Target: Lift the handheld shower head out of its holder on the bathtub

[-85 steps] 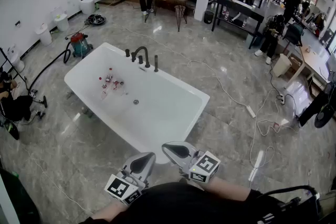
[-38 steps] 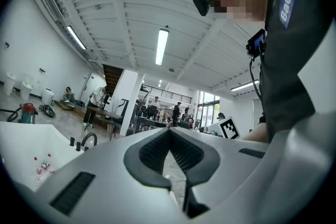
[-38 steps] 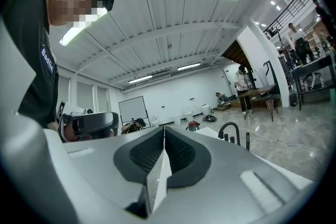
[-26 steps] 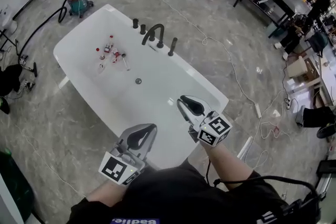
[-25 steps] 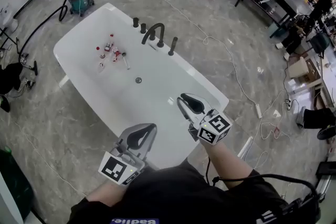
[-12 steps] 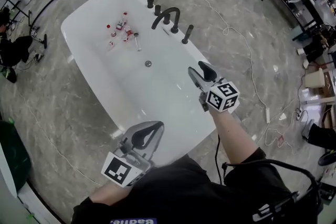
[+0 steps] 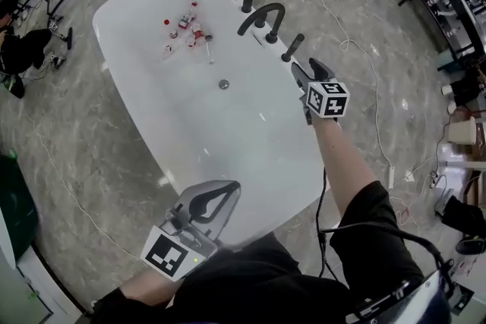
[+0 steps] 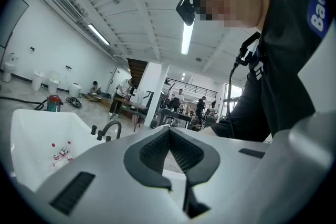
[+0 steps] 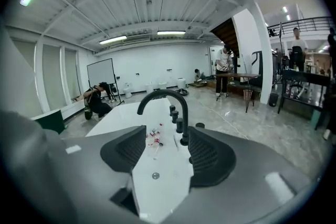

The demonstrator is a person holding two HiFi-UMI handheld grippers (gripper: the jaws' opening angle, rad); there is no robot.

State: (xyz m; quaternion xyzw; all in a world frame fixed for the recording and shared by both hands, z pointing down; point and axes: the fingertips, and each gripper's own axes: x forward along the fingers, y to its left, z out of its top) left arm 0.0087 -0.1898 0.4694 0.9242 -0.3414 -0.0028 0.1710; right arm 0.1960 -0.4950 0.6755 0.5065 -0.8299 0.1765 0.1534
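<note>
The handheld shower head [image 7: 292, 47] stands upright in its holder on the far rim of the white bathtub [image 7: 250, 155], just to the right of the black curved faucet [image 7: 262, 14]. The right gripper [image 7: 309, 70] is near it, on the side closer to the person, and its jaws are opening with nothing between them. The left gripper [image 7: 216, 199] is over the near rim, its jaws pressed together and empty. Some small bottles [image 7: 186, 23] lie inside the tub at the far left, beyond the drain [image 7: 223, 84].
</note>
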